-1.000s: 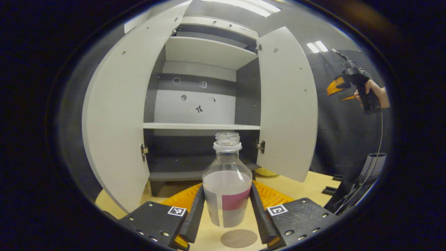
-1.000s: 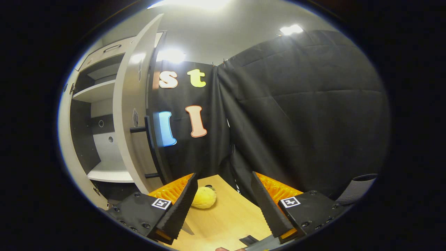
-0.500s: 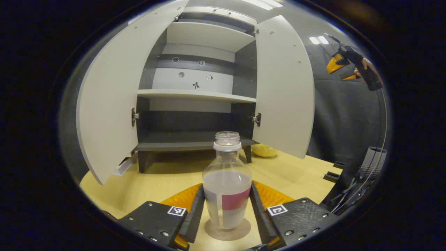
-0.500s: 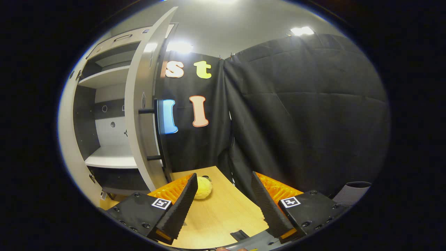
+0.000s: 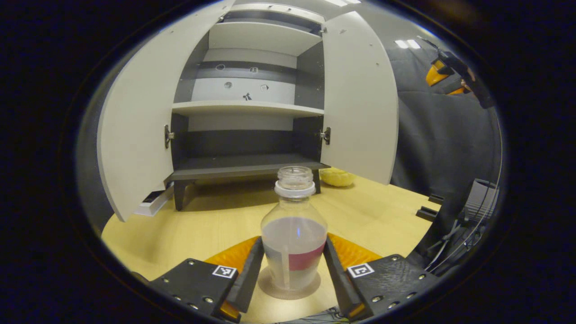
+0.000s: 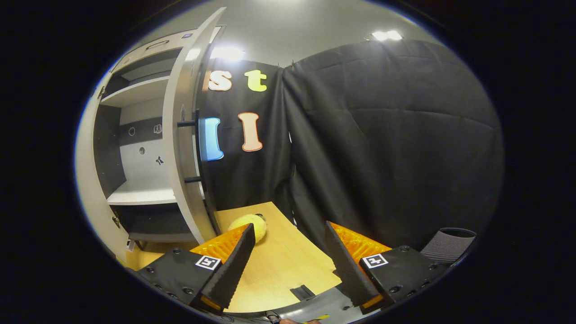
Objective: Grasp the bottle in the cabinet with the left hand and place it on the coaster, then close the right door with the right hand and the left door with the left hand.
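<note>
Bottle of clear plastic (image 5: 293, 238), uncapped, stands on the round brown coaster (image 5: 268, 286) before the open grey cabinet (image 5: 245, 110); my left gripper (image 5: 291, 279) clamps it (both fingers pressing), while my right gripper (image 6: 288, 263) gapes empty beside the cabinet's right door (image 6: 180, 139).

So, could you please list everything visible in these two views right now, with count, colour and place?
Clear plastic bottle: one, part-filled, pink band on label, upright on the coaster between the left gripper's fingers.
Round coaster: one, grey-brown, on the table under the bottle.
Cabinet: one, light grey with dark interior, at the table's back.
Cabinet doors: two, light grey, left door and right door both open.
Wooden table: one, light yellow.
Yellow round object: one, on the table beside the right door.
Left gripper: fingers flank the bottle.
Right gripper: open, empty.
</note>
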Motion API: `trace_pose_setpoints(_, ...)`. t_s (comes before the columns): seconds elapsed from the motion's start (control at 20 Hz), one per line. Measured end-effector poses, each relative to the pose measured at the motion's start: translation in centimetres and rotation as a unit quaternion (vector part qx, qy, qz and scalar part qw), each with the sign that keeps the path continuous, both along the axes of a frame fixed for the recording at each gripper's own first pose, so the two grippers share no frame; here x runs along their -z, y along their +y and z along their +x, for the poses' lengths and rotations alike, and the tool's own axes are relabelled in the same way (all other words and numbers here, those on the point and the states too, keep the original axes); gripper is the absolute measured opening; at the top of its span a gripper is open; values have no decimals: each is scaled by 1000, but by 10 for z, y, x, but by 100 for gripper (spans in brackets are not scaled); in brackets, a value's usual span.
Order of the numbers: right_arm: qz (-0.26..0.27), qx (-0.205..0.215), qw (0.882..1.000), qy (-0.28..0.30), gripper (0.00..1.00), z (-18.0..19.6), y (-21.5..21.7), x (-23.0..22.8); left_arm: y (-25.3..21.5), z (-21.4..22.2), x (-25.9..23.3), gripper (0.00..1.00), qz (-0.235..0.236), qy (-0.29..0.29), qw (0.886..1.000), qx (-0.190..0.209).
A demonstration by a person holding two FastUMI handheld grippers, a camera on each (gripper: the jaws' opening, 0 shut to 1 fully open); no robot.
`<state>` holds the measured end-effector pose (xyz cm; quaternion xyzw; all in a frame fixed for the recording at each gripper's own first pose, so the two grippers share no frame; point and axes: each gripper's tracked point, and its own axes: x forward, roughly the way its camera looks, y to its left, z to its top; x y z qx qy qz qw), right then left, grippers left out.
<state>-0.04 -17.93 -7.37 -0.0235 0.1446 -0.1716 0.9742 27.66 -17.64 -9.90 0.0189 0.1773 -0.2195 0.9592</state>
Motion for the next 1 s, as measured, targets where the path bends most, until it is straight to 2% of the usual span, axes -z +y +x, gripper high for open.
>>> trace_pose_setpoints(0.1, 15, 11, 1000, -5, 98, -6, -3, 2, 4, -1, -15, 100, -4, -1, 1000, -4)
trace_pose_setpoints(0.25, 29, 22, 999, -14, 98, -2, -11, 5, 7, -11, -55, 89, -21, -8, 1000, -3)
trace_pose_setpoints(0.3, 35, 23, 999, -18, 98, 2, -14, 6, 8, -16, -71, 95, -31, -11, 999, -7)
trace_pose_setpoints(0.5, 48, 13, 998, -34, 98, 24, -19, 3, 15, -36, -142, 95, -61, -31, 997, -38)
trace_pose_setpoints(0.75, 59, -29, 996, -59, 98, 59, -21, -19, 30, -27, -240, 95, -60, -80, 989, -107)
trace_pose_setpoints(0.8, 62, -38, 995, -65, 92, 67, -20, -24, 30, -22, -259, 95, -59, -90, 988, -115)
trace_pose_setpoints(0.85, 64, -48, 994, -69, 98, 73, -19, -28, 32, -17, -274, 100, -55, -95, 986, -124)
trace_pose_setpoints(0.9, 65, -62, 993, -73, 98, 80, -16, -33, 34, -11, -290, 89, -49, -100, 984, -138)
trace_pose_setpoints(0.95, 62, -77, 992, -76, 98, 86, -11, -37, 36, -8, -305, 95, -42, -104, 982, -152)
trace_pose_setpoints(1.0, 58, -94, 991, -79, 98, 94, -7, -42, 38, -6, -318, 95, -35, -109, 980, -164)
